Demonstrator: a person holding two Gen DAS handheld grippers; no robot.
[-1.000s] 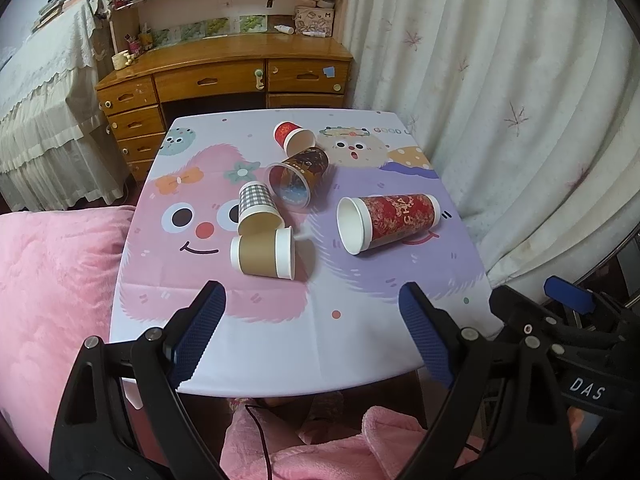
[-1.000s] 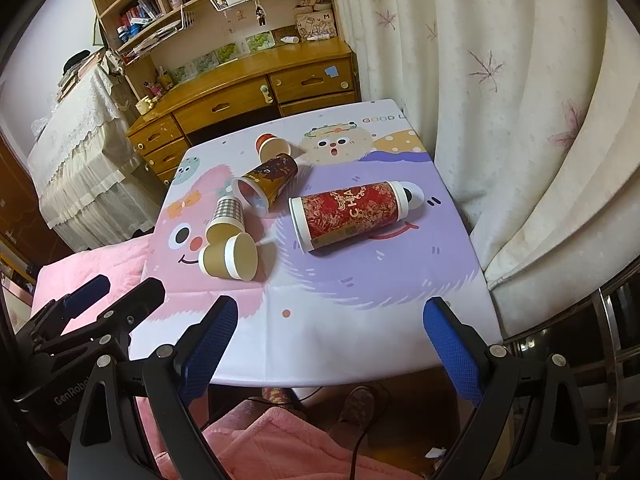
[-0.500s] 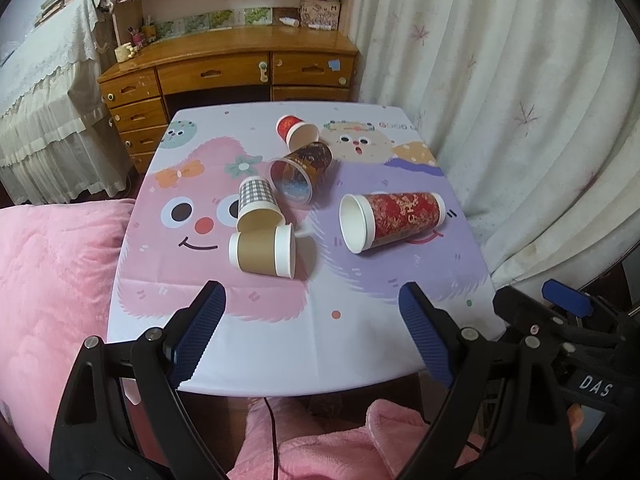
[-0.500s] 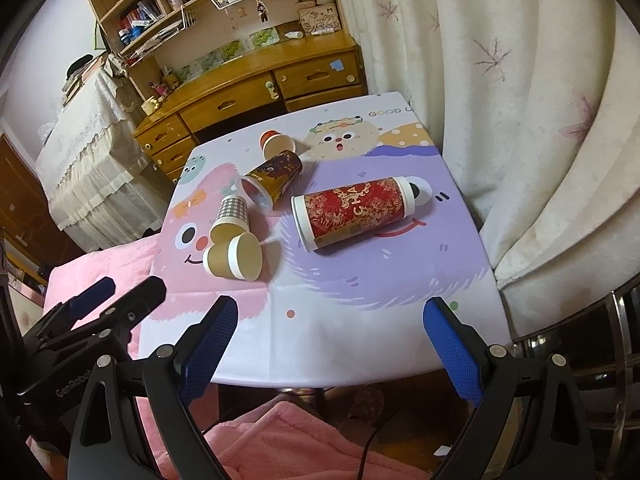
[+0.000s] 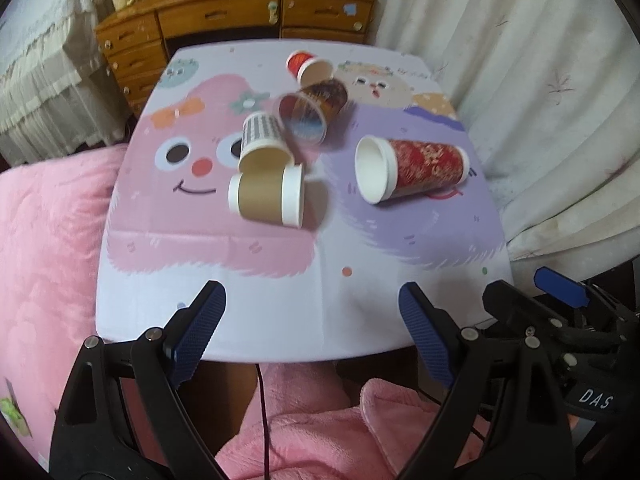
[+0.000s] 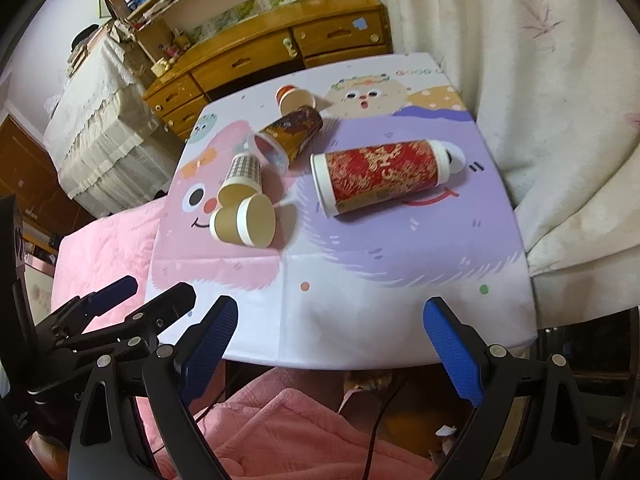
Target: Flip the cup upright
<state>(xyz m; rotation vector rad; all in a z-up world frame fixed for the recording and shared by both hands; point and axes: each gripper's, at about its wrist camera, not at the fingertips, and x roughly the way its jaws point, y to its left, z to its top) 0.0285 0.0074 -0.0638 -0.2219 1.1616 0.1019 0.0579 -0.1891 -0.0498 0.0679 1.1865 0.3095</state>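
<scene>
Several paper cups lie on their sides on the cartoon-print table (image 5: 280, 288) (image 6: 360, 312). A tall red patterned cup (image 5: 412, 172) (image 6: 380, 178) lies at the right. A plain brown cup (image 5: 266, 198) (image 6: 244, 224) lies at the middle left, touching a checked cup (image 5: 262, 138) (image 6: 242, 174). A dark brown cup (image 5: 314, 108) (image 6: 290, 134) and a small red cup (image 5: 308, 65) (image 6: 294, 98) lie further back. My left gripper (image 5: 312, 332) and right gripper (image 6: 330, 344) are both open and empty, above the table's near edge.
A pink blanket (image 5: 44, 248) (image 6: 104, 240) lies left of the table and below its near edge. White curtains (image 5: 540, 80) (image 6: 560, 100) hang along the right side. A wooden desk with drawers (image 5: 240, 12) (image 6: 260, 52) stands behind the table.
Both grippers have moved forward and down toward the table, so the cups appear larger and closer. The cups have not moved.
</scene>
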